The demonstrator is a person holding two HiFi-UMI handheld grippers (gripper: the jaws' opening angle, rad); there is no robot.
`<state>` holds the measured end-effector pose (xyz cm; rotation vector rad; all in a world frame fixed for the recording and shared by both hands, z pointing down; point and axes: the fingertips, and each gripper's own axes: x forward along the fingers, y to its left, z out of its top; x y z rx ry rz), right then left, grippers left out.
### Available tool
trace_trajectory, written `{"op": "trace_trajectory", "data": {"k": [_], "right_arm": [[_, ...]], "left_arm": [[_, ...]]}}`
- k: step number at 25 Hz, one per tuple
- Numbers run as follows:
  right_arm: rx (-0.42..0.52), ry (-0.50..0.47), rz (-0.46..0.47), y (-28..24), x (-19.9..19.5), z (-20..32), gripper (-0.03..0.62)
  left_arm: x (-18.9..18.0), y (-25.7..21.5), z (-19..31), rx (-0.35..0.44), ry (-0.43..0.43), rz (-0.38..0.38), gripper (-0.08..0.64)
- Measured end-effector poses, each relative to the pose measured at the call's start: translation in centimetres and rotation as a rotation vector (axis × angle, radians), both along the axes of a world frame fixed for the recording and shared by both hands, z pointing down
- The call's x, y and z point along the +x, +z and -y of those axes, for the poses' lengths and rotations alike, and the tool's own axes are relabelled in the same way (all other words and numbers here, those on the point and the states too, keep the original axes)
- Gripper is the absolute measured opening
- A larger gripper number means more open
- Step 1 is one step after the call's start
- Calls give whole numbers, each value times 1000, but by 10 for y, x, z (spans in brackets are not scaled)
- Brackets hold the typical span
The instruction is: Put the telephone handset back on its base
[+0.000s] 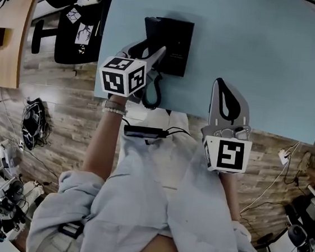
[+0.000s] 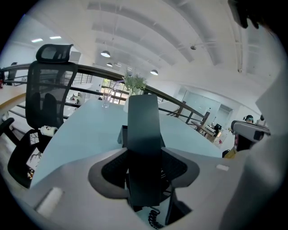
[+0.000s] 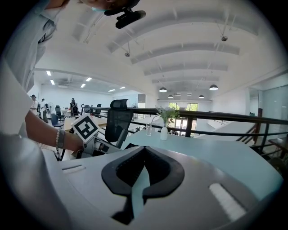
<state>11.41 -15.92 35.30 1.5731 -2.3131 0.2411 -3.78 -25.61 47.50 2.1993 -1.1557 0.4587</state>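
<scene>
— Nearest the person, on the lap, what lies there?
— Light trousers (image 1: 138, 194), and on them a small black box (image 1: 144, 132) with a thin cable (image 1: 176, 131). Wood floor (image 1: 60, 134) shows to either side.
— And the right claw?
— The right claw (image 1: 219, 83) is over the near edge of the pale blue tabletop (image 1: 266, 61), with its marker cube (image 1: 226, 155) above the lap. Its jaws meet at the tips and grip nothing. Only a sliver of tabletop shows through a gap lower down.
— The left one?
— The left claw (image 1: 156, 56) is clamped on the telephone handset (image 2: 143, 130), which stands lengthwise between the two jaws, pressed from both sides. A coiled cord (image 1: 153, 93) loops below it at the tabletop's near edge.
— Where is the handset relative to its base?
— It is over the left side of the black base (image 1: 178, 40), which sits on the tabletop just beyond the claw. Whether it touches the cradle I cannot tell.
— Farther off?
— A black mesh office chair (image 2: 47, 99) stands left of the tabletop. At the far edge there is a vase of greenery (image 3: 164, 130) beside a glass (image 3: 148, 129). Beyond that are a dark railing (image 3: 225, 117) and an open office under hanging lamps (image 3: 163, 90).
</scene>
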Motion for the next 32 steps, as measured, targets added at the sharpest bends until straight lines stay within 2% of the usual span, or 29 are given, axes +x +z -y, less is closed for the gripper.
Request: {"op": "trace_trajectory", "data": {"k": [7, 15, 24, 32], "right_arm": [[-13, 7, -1, 3, 4, 1, 6], [-21, 11, 2, 7, 5, 3, 6], [-30, 11, 3, 11, 8, 4, 6], [-37, -1, 5, 14, 3, 6, 6]], "left_arm": [[2, 15, 4, -67, -32, 45, 224], [-2, 35, 8, -150, -108, 54, 222], [7, 42, 7, -170, -134, 87, 222], [7, 42, 7, -177, -145, 78, 224]]}}
